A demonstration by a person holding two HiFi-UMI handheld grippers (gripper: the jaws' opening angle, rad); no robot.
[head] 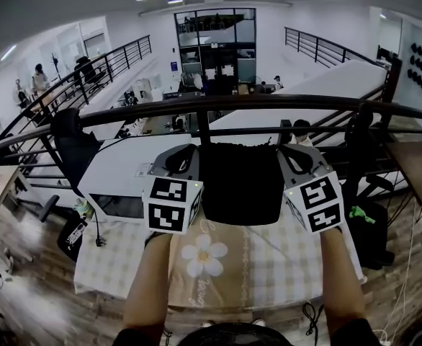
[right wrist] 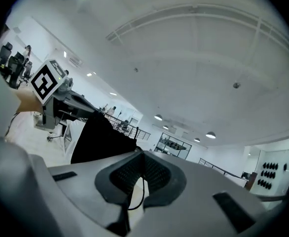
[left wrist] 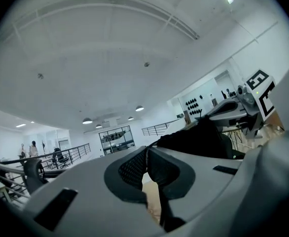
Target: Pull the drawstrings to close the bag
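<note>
Two forearms reach up from the bottom of the head view, each carrying one hand-held gripper with one marker cube. Beneath them lies the bench [head: 117,262], under a checked cloth, with a brown flower-printed piece [head: 211,265] on top.

A single black drawstring bag [head: 240,182] hangs in the air above that bench. The left hand-held gripper [head: 189,156] sits just beside the bag's upper left corner and the right hand-held gripper [head: 289,156] just beside its upper right. Neither is nearer than the other.

The left hand-held gripper [left wrist: 147,154] is clenched, with a dark cord [left wrist: 163,206] trailing below its jaws. The bag [left wrist: 194,139] lies to its right in that gripper's own view. The right hand-held gripper [right wrist: 142,159] is also clamped tight, on a thin black drawstring [right wrist: 141,191] that loops beneath the pads, and the bag [right wrist: 97,137] lies to its left.

That makes two cords, one per gripper. The bag's gathered mouth runs side to side between the two tools, so closing it likely calls for drawing each cord outward, away from the bag.

Behind the bag, one dark railing [head: 268,107] crosses the frame, with an open office beyond it.
</note>
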